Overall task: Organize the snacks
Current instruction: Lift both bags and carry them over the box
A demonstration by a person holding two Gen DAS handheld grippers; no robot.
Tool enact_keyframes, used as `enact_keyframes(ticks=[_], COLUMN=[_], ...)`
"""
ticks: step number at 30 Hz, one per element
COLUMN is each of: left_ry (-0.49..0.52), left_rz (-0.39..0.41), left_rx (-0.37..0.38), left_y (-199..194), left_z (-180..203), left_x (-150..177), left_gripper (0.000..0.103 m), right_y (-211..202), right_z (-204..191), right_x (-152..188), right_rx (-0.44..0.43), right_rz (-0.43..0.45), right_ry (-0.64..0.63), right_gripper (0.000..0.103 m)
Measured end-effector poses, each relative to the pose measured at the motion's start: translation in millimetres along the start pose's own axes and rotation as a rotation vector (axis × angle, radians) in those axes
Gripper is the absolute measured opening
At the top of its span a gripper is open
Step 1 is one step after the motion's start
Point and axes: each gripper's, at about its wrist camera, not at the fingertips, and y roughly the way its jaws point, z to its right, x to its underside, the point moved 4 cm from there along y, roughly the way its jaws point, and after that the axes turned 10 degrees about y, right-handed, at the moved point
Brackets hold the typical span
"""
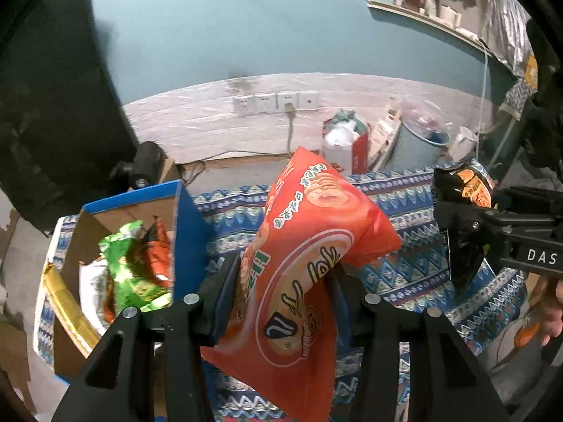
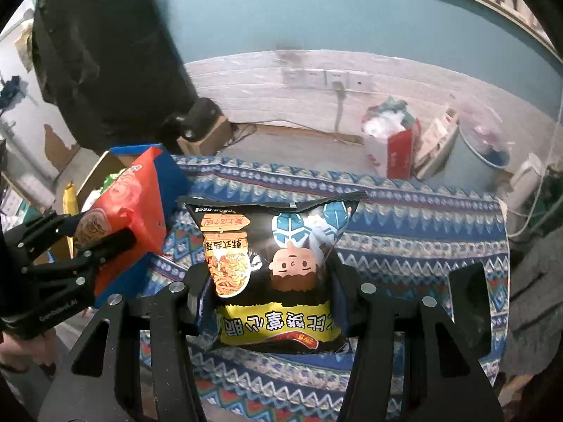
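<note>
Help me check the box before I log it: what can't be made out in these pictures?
- Cardboard box, left wrist view: the green bag covers whatever lies beneath.
- Same box, right wrist view: the red snack bag and left gripper block its inside.
- Black snack bag: its lower edge sits behind the right gripper.

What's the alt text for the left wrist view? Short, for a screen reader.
The left gripper pinches a puffy red-orange snack bag above a blue patterned tablecloth. To its left, an open blue cardboard box already holds green and orange packets; at right, the right gripper holds a black snack bag.
</note>
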Motion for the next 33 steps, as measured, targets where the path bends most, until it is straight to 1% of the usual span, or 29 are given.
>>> enact_keyframes(ticks=[11, 16, 27, 33], left_ry=[-0.084, -0.124, -0.244, -0.296], left_rz=[0.002, 0.008, -0.005, -0.020], left_rx=[-0.034, -0.079, -0.146, -0.183], left_y=[-7, -11, -19, -21], left_z=[-46, -75, -143, -170], left_x=[12, 17, 43, 60], left_gripper=[0.049, 0.049, 0.049, 0.049], right_y=[24, 36, 66, 81], right_z=[-53, -77, -131, -160], right_x=[-16, -22, -35, -37], right_rx=[-0.049, -0.071, -0.128, -0.156], right_rz=[-0.017, -0.028, -0.061, -0.083], right_ry=[-0.078, -0.108, -0.167, -0.201], right_gripper=[0.052, 0.052, 0.052, 0.052])
